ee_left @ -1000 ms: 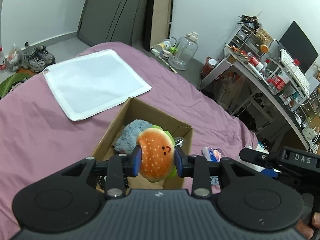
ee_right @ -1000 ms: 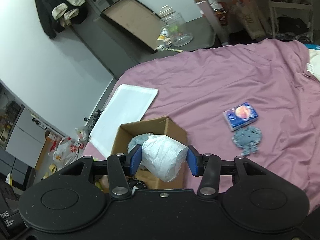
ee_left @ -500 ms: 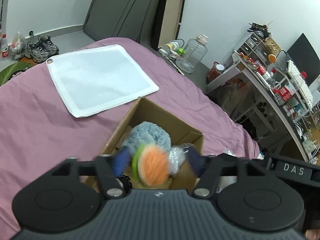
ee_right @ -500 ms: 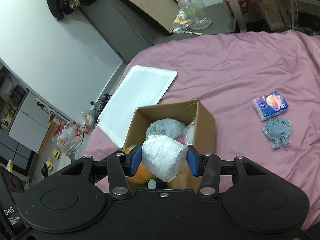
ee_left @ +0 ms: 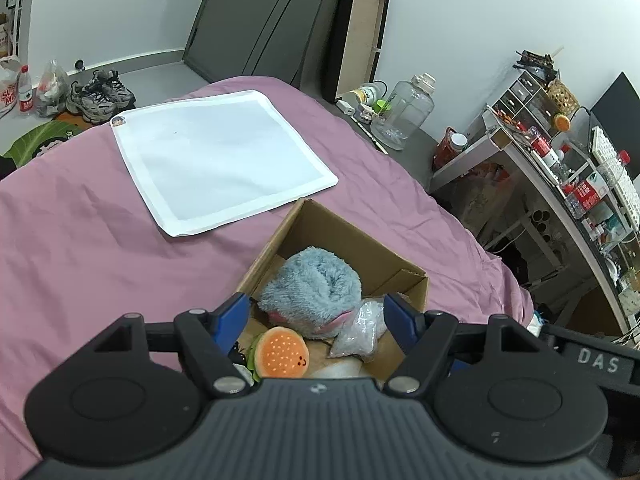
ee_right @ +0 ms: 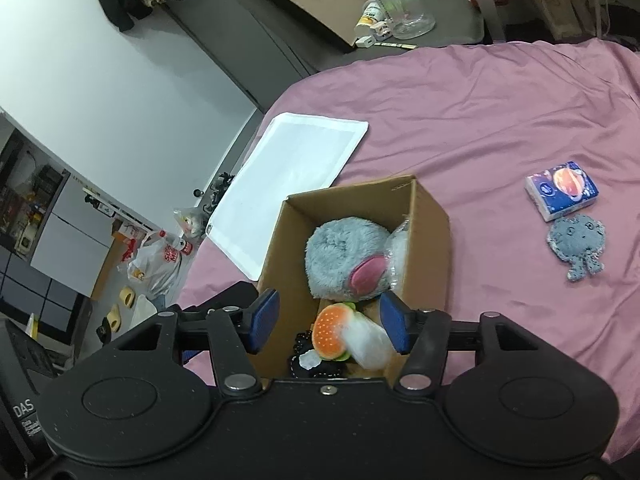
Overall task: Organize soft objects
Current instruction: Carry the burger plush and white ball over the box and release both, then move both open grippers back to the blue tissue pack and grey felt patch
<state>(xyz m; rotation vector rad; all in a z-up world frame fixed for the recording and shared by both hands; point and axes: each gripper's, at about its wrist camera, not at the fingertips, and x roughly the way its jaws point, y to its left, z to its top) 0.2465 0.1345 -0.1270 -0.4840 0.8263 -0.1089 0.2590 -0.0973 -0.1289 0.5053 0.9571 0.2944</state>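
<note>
An open cardboard box [ee_left: 352, 236] [ee_right: 434, 240] stands on the pink bedspread. Inside lie a fluffy blue-grey plush [ee_left: 316, 284] [ee_right: 340, 254], a clear plastic bag [ee_left: 360, 330] [ee_right: 398, 254], a burger plush [ee_left: 280, 356] [ee_right: 329, 332] and a white soft bundle [ee_right: 366, 342], blurred in the right wrist view. My left gripper [ee_left: 318, 320] hangs open just over the box's near end. My right gripper [ee_right: 328, 326] is also open above the box, nothing between its fingers. Out on the bed lie a tissue pack [ee_right: 562, 190] and a grey flat plush [ee_right: 578, 242].
A white cloth [ee_left: 220, 156] [ee_right: 292, 184] lies flat on the bed beyond the box. Shoes [ee_left: 98, 94] and bags sit on the floor to the left. A large clear jar [ee_left: 406, 114] and a cluttered desk [ee_left: 560, 184] stand past the bed's right edge.
My left gripper opened and the burger plush dropped into the box. My right gripper then opened over the box and the white bundle fell in beside the burger.
</note>
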